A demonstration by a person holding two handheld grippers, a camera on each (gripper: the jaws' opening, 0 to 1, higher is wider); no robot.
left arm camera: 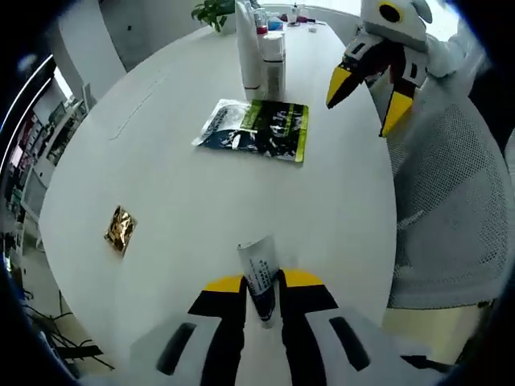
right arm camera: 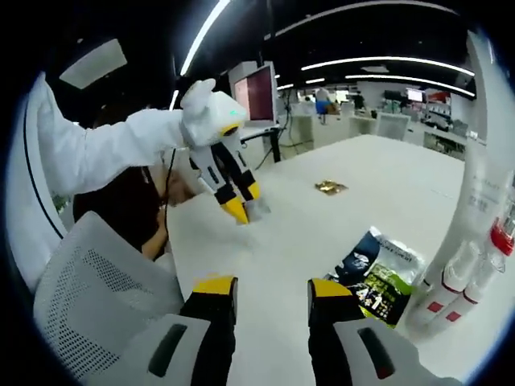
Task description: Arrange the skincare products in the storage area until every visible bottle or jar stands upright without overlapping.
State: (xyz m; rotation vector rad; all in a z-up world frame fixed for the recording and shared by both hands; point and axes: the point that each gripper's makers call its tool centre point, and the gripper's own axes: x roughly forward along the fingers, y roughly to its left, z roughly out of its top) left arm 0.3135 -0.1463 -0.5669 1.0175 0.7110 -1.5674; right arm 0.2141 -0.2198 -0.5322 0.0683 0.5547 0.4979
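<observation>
Two hand-held grippers: the left hand-held gripper is clamped on a small white tube; the right hand-held gripper has its jaws apart with nothing between them.
Tube: it lies between the left jaws, just above the white surface.
Bottles: tall white bottles stand upright at the far side of the surface, close together.
Sachet: a dark and green sachet lies flat just before the bottles.
Foil packet: a small gold packet lies well apart from the sachet.
Chair: a white mesh chair stands beside the surface edge.
Right gripper view: a white sleeve holds the left hand-held gripper; office screens behind.
</observation>
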